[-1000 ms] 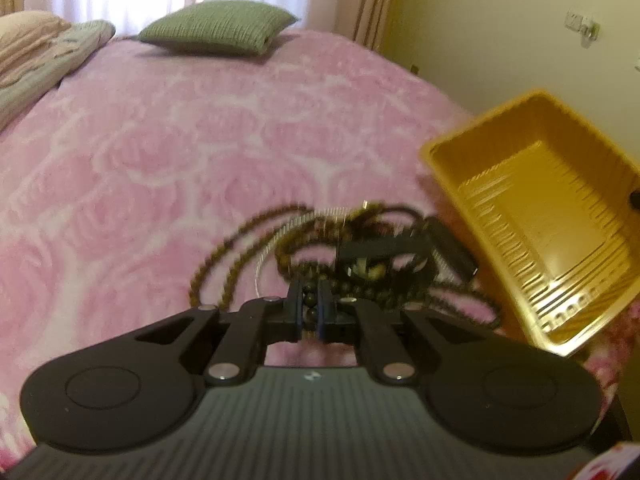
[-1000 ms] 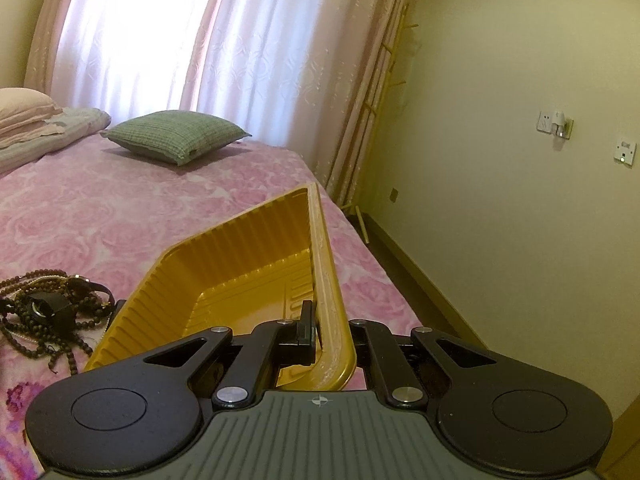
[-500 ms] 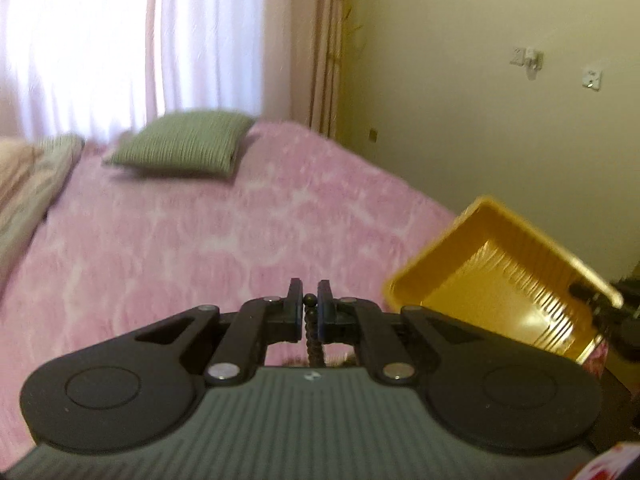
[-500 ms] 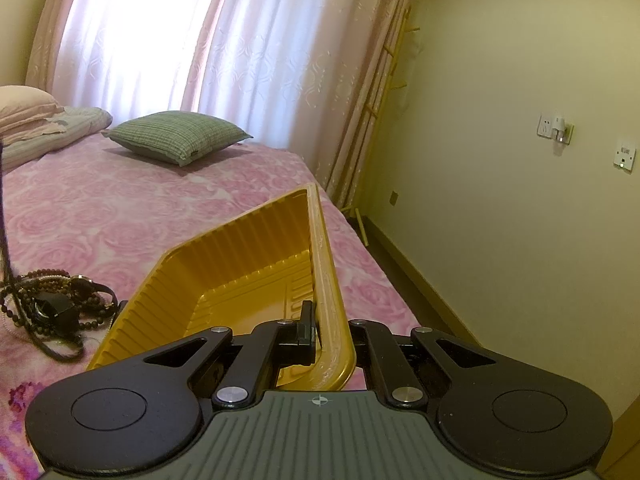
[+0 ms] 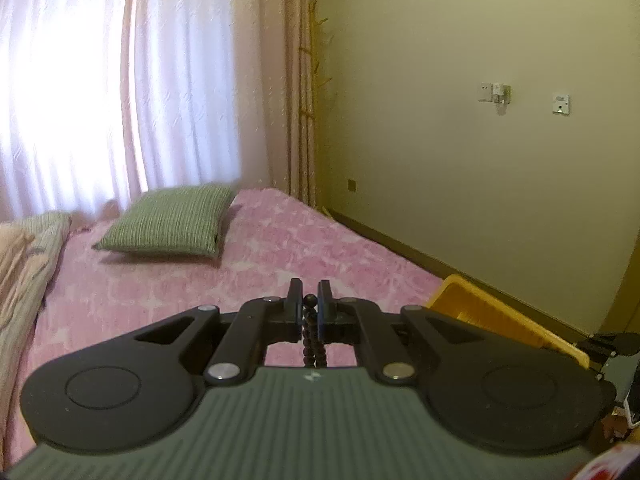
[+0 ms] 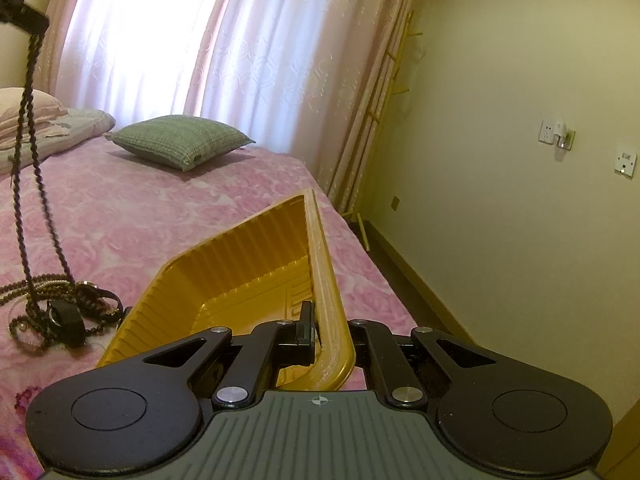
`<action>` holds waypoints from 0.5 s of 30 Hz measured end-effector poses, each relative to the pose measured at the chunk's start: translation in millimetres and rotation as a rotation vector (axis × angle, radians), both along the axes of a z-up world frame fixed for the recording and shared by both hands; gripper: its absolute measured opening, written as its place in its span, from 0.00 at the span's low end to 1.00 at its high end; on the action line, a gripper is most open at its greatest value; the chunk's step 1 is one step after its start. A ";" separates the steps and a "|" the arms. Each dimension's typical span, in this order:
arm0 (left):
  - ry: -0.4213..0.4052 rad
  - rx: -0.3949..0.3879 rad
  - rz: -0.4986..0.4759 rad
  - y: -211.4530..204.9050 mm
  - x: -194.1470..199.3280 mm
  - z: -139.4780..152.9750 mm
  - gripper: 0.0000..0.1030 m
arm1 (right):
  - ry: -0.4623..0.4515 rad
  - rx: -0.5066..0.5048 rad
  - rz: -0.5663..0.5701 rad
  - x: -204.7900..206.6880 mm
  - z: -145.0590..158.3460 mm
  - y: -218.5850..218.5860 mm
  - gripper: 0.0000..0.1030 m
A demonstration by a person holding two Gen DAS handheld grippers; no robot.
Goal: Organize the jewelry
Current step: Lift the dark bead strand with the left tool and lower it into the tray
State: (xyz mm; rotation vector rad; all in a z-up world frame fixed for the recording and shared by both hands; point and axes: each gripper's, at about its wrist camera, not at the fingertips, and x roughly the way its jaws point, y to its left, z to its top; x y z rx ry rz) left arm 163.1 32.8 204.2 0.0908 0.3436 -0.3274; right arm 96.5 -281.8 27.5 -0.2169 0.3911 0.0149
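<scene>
My left gripper [image 5: 310, 300] is shut on a dark beaded necklace [image 5: 311, 340], whose two strands hang below the jaws. In the right wrist view that gripper [image 6: 20, 12] is high at the top left, and the necklace [image 6: 30, 160] runs down from it to a tangled jewelry pile [image 6: 52, 314] of beads and a black strap on the pink bedspread. My right gripper [image 6: 325, 328] is shut on the near rim of a tilted yellow plastic tray [image 6: 240, 264], right of the pile. The left wrist view shows only a corner of the tray [image 5: 500, 316].
A green pillow [image 6: 180, 144] lies far back on the bed, with folded bedding [image 6: 36, 128] at the left. The bed's right edge [image 6: 360, 248] drops to the floor beside a cream wall. Curtains [image 5: 120, 80] hang behind the bed.
My left gripper has risen high off the bed with the necklace, drawing its strands up from the pile, which dropped out of its view. The right gripper and tray have stayed still.
</scene>
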 end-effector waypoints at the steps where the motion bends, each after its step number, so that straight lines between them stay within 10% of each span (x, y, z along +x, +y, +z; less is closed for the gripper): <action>1: -0.006 0.003 -0.007 -1.3 0.5 5.2 0.06 | 0.000 0.001 0.000 -0.1 0.6 -0.2 0.05; 15: -0.107 0.019 -0.080 -31.4 10.5 73.4 0.06 | -0.006 -0.004 0.003 -2.2 4.8 -0.2 0.05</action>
